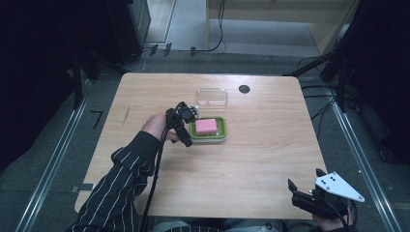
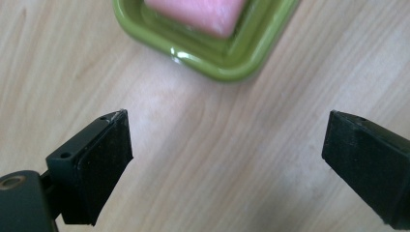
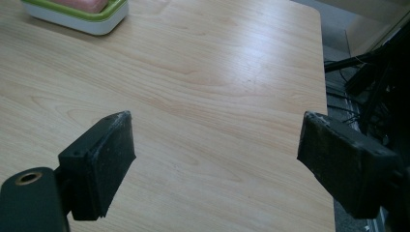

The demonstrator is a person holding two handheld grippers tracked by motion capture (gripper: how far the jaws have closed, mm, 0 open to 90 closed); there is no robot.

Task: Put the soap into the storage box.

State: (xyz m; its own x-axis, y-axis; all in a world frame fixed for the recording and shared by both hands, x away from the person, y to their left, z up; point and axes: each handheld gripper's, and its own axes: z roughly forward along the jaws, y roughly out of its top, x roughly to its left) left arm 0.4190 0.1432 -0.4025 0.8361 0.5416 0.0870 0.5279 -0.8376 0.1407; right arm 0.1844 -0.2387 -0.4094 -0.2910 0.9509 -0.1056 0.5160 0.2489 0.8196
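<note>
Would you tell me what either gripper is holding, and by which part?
Nothing: the left gripper and right gripper are both open over bare table.

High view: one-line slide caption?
Left gripper open beside green soap dish holding pink soap; clear lid behind.

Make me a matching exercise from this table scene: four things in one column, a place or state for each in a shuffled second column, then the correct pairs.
Things:
1. pink soap
2. clear lid
3. left tongs
4. right tongs

Places or states:
A. open, at the table's near right corner
B. lying in the green dish
C. open, just beside the dish
D. on the table beyond the dish, empty

Pairs: 1-B, 2-D, 3-C, 4-A
</note>
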